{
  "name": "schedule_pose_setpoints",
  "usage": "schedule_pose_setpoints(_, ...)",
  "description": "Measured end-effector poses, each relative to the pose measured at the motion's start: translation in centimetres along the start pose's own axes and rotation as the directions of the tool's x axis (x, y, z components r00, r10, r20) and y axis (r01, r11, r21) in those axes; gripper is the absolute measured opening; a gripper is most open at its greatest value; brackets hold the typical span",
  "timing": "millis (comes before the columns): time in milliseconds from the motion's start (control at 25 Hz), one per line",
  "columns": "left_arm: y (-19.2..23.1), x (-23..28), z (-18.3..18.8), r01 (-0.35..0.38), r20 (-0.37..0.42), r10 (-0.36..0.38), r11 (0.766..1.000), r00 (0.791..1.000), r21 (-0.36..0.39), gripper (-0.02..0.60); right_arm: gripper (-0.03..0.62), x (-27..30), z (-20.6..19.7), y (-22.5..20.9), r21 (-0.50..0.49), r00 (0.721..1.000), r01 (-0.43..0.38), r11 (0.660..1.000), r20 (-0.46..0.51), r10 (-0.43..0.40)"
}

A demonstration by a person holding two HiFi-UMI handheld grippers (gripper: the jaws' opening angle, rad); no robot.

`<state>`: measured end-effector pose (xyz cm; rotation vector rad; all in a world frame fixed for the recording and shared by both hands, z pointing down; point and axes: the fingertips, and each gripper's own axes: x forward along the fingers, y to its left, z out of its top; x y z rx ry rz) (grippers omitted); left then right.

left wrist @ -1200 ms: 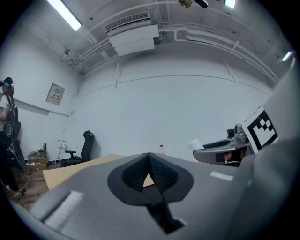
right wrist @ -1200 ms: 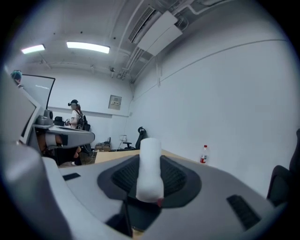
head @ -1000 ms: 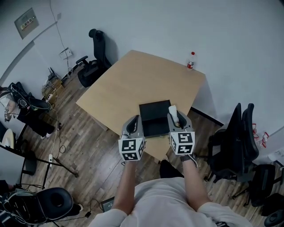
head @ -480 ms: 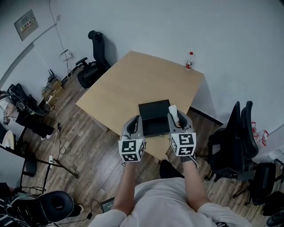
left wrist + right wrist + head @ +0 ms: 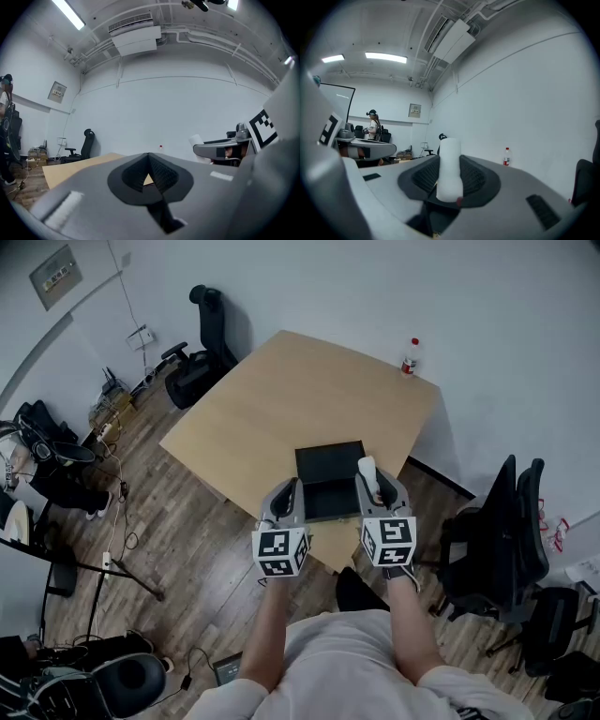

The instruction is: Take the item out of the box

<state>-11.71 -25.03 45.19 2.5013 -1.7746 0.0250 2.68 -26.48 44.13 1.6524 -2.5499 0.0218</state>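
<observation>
One smooth white cylinder [image 5: 449, 171] gripped by right claw [image 5: 449, 161].

Drew left tool [image 5: 286, 491] and right tool [image 5: 378, 486] slightly back from the box [image 5: 328, 465], toward the bench's [image 5: 281, 399] near edge, white item [image 5: 367, 469] carried along.

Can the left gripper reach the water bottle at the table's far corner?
Probably not from here. The left gripper hangs at the near edge of the table; the water bottle stands at the far corner. Bare tabletop lies between; only distance stops it.
</observation>
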Motion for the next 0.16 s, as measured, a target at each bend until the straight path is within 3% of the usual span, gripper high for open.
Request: schedule_pose_setpoints(160, -0.1, 1.9, 0.2, 0.015, 0.005, -0.015, 1.000, 1.000, -0.002, 0.006, 0.135, 1.6, 0.1, -0.7, -0.005, 1.000, -0.003, 1.000, 0.000, 0.003)
